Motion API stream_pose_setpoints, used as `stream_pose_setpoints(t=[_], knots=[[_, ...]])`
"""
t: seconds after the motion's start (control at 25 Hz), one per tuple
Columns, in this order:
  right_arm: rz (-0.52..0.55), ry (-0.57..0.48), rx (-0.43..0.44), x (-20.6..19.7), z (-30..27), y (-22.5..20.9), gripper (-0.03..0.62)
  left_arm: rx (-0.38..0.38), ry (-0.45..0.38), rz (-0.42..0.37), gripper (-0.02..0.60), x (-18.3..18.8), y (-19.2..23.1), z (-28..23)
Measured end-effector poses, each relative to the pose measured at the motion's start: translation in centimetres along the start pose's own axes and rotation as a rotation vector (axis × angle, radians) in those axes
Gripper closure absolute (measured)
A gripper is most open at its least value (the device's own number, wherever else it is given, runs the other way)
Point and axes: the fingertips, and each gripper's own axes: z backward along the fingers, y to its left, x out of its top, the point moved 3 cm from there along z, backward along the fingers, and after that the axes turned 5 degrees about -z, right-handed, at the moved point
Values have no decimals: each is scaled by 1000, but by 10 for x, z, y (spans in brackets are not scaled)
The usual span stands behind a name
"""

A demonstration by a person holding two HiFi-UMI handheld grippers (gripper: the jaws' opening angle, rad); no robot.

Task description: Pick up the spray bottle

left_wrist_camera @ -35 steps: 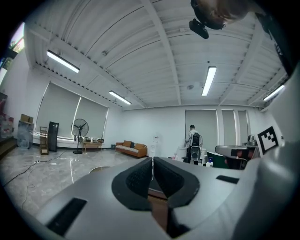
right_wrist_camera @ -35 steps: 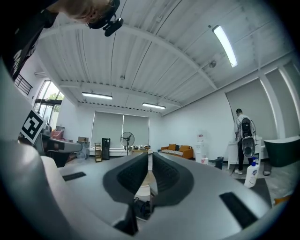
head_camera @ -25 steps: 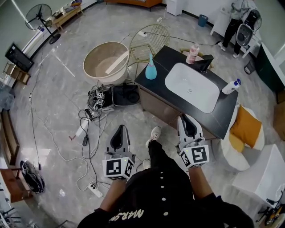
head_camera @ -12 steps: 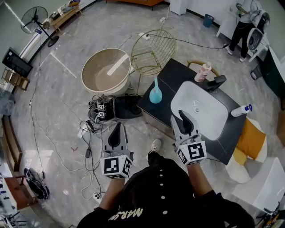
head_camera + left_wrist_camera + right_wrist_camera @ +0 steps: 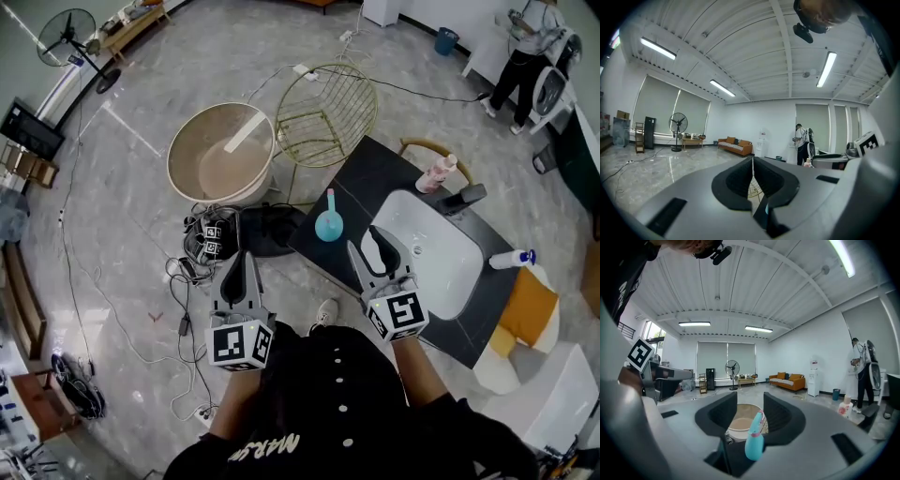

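Head view, left to right, as I read it from my station:
- Fan [image 5: 66, 28]: far left, by the wall
- Tub [image 5: 220, 155]: round, beige, on the floor, with a wire chair [image 5: 328, 103] just beside it on the right
- Cables [image 5: 183, 272] and black bag [image 5: 267, 230]: on the floor below the tub, the bag against the counter's left side
- Left gripper [image 5: 240, 261]: over the floor near the cables; its own view shows me the jaws closed tip to tip with nothing between them
- Spray bottle [image 5: 328, 223]: teal, upright on the left corner of the dark counter [image 5: 370, 173], left of the white sink [image 5: 427, 253]
- Right gripper [image 5: 366, 242]: over the counter's near edge, near the spray bottle but apart from it; jaws opening, partly spread; in its own view the bottle stands ahead in the gap, and the pads are not on it
- Pink bottle [image 5: 439, 173] and black tap [image 5: 464, 199]: behind the sink
- White bottle [image 5: 511, 259]: blue top, at the counter's right end
- Yellow cushion [image 5: 525, 291]: on a white seat right of the counter
- Person [image 5: 530, 42]: standing, far right, well apart from the counter
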Motion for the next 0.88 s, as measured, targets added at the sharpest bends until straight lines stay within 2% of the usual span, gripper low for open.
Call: stream_pose_setpoints(t=[0.28, 0.64, 0.88], knots=[[-10, 55, -16, -27, -19, 2, 403, -17, 38, -1, 565, -11, 14, -15], [-37, 119, -97, -76, -63, 5, 328, -131, 84, -1, 565, -27, 27, -45], [-30, 129, -185, -115, -100, -11, 318, -206, 108, 2, 565, -50, 33, -66]])
